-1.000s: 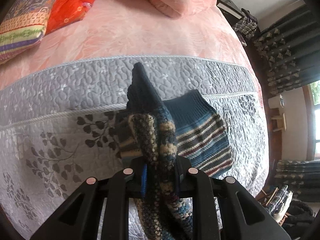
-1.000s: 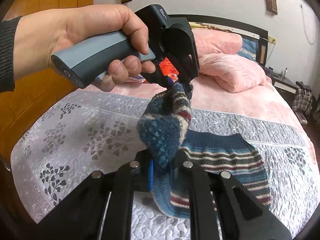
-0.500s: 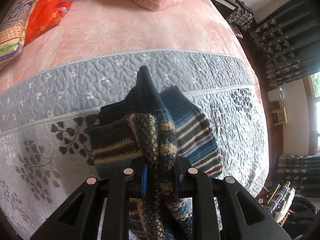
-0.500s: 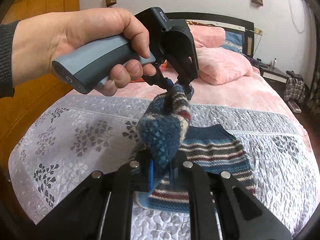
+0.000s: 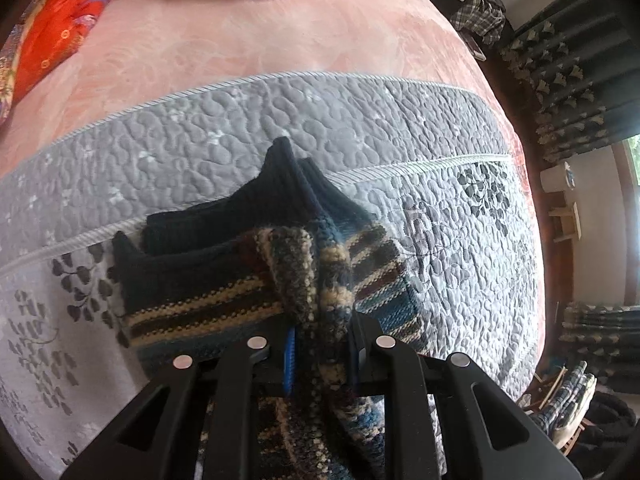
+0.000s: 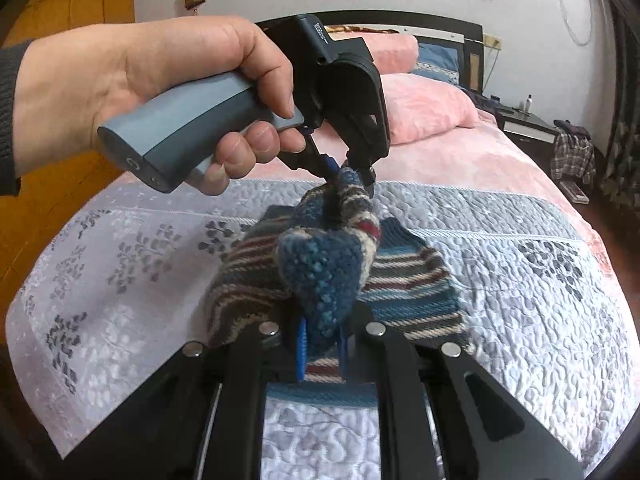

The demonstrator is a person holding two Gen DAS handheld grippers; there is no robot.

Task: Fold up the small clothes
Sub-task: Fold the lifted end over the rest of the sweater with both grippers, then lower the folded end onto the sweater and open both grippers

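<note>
A: Left gripper [image 5: 320,354]?
B: Jaws pinched tight on a bunched edge of the striped knit garment [image 5: 256,280]. Wool fills the gap between the fingers and spills over them toward the camera.
A: Right gripper [image 6: 322,354]?
B: Same, clamped on another thick fold of the same knit, blue yarn bulging up between the fingers.
A: Seen from the right wrist, where's the left one?
B: Held in a hand [image 6: 160,92] above the bed, grey handle, tip pointing down with the knit caught in it [image 6: 352,174]. The fabric runs as a raised hump from that tip to the right gripper.
A: Rest of the garment?
B: Lies on the grey quilted bedspread [image 5: 240,128], doubled over itself; dark ribbed band toward the far side, striped part near the grippers.
A: Beyond that?
B: Pink blanket [image 5: 248,36] further up the bed, pink pillow [image 6: 424,108] by the dark headboard [image 6: 400,20], red patterned cushion [image 5: 56,36] at left.
</note>
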